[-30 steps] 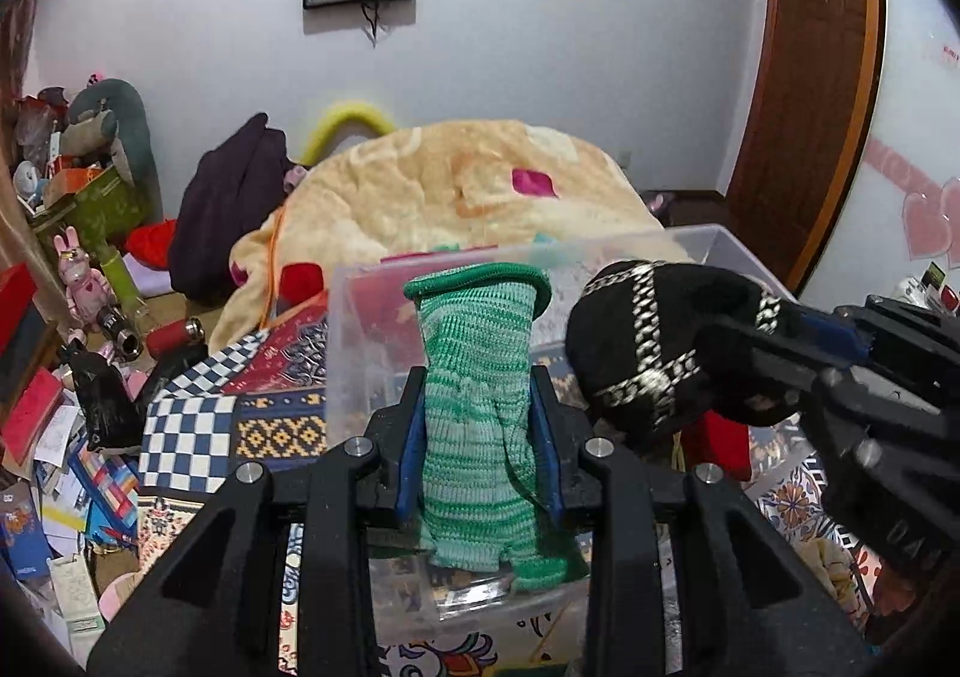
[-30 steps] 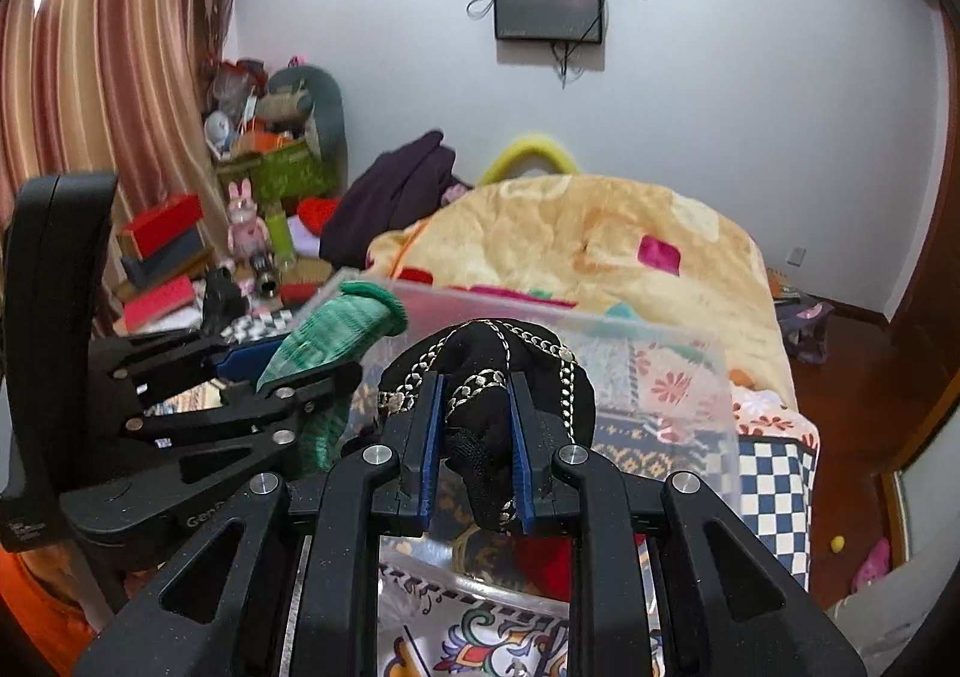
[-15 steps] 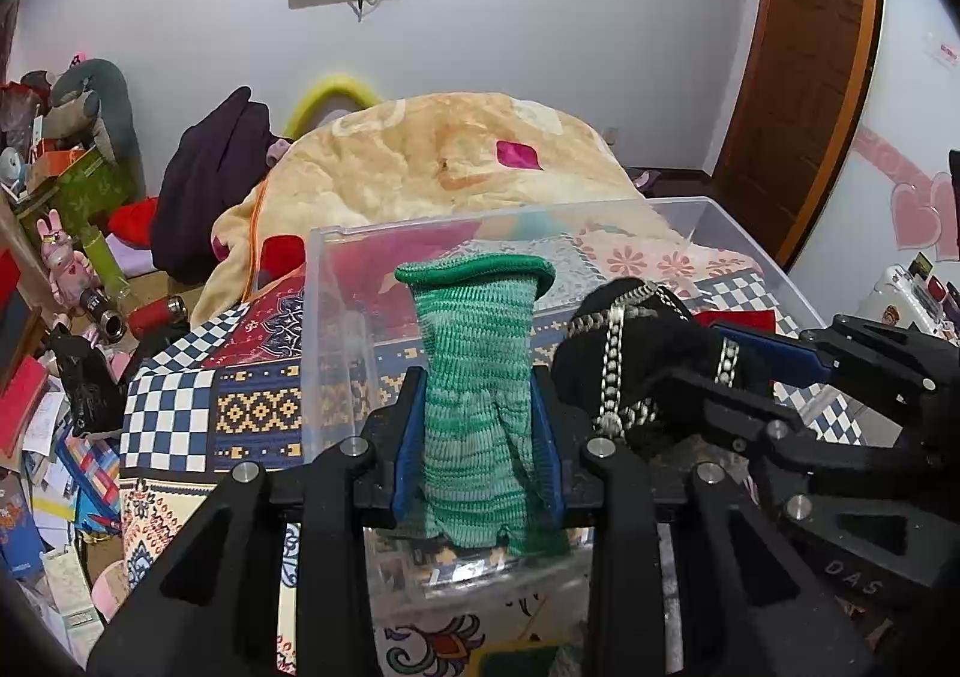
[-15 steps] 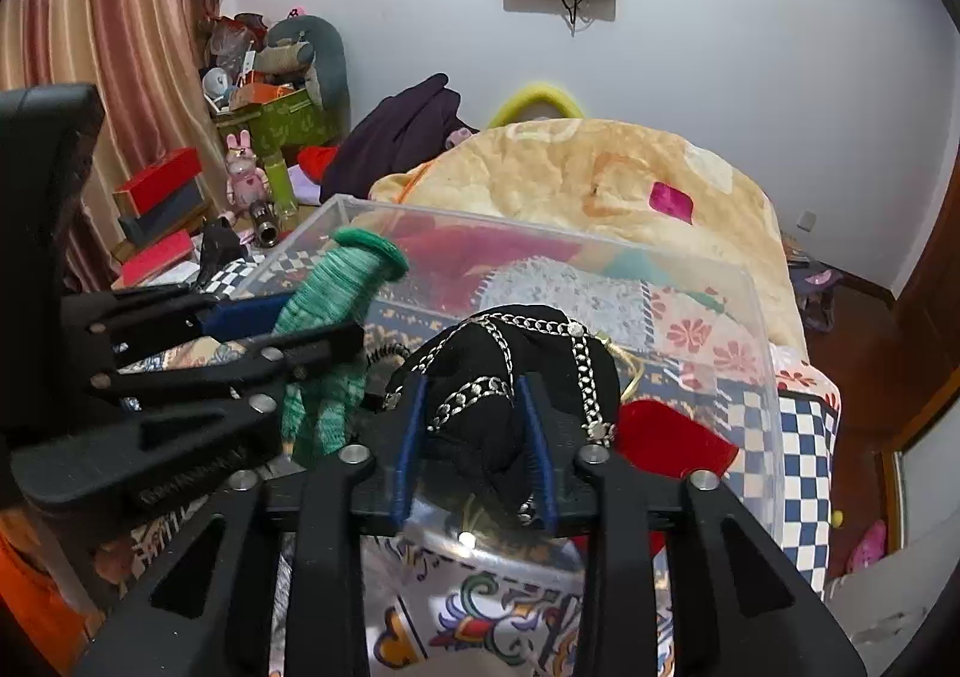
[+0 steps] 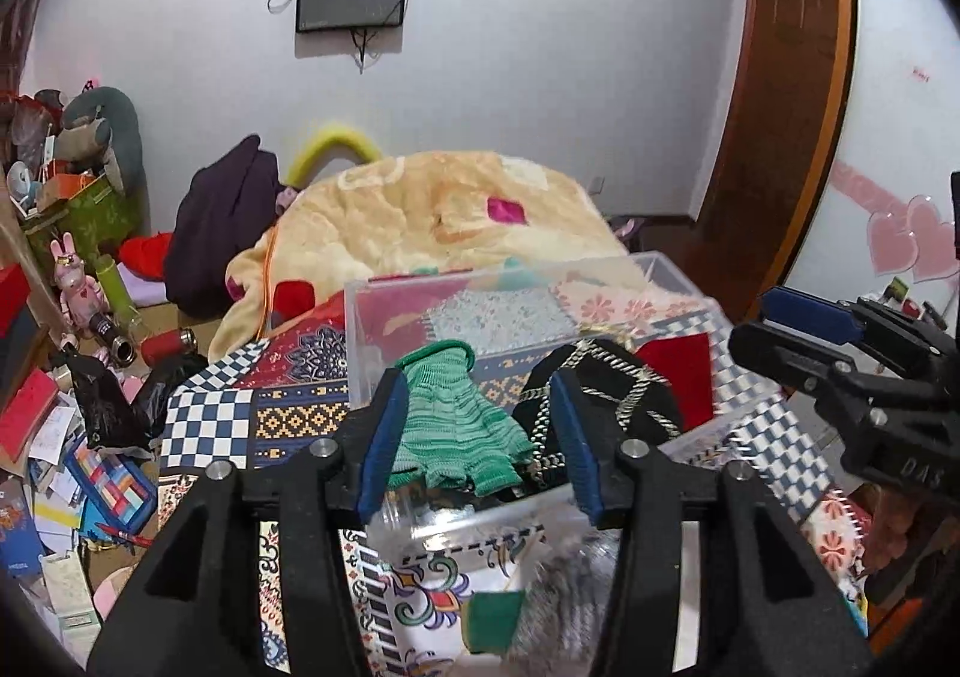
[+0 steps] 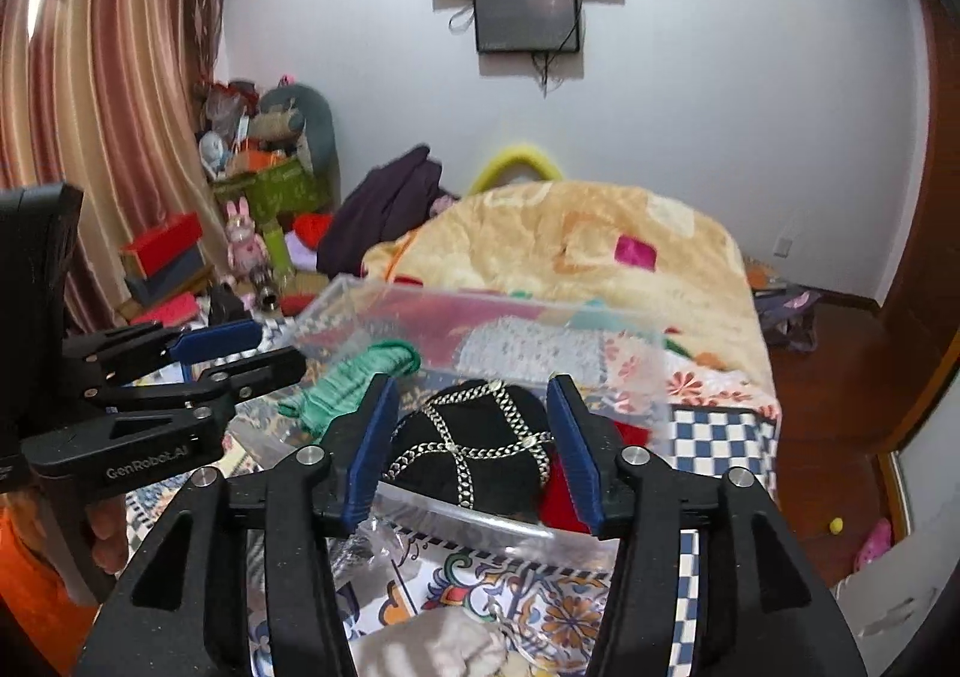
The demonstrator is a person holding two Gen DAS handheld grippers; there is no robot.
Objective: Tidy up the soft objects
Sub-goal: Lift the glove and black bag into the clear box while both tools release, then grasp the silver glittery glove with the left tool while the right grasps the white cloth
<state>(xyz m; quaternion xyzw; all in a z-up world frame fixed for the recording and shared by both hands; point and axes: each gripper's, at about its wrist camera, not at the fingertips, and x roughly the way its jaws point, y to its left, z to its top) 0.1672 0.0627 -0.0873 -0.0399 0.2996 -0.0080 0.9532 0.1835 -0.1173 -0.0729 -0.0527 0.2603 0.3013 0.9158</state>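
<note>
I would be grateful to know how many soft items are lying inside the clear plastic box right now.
3: a green knitted glove at the left, a black chain-trimmed hat in the middle, and a red cloth at the right of the clear box. More may be hidden underneath.

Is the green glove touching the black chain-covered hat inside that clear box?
Cannot tell. In the left wrist view the green glove and black hat overlap, but no view shows contact or gap.

Ahead of your tongs, the bed [image 5: 288,413] is carrying a clear bin [image 5: 678,281] and a blanket [image 5: 420,215].
</note>
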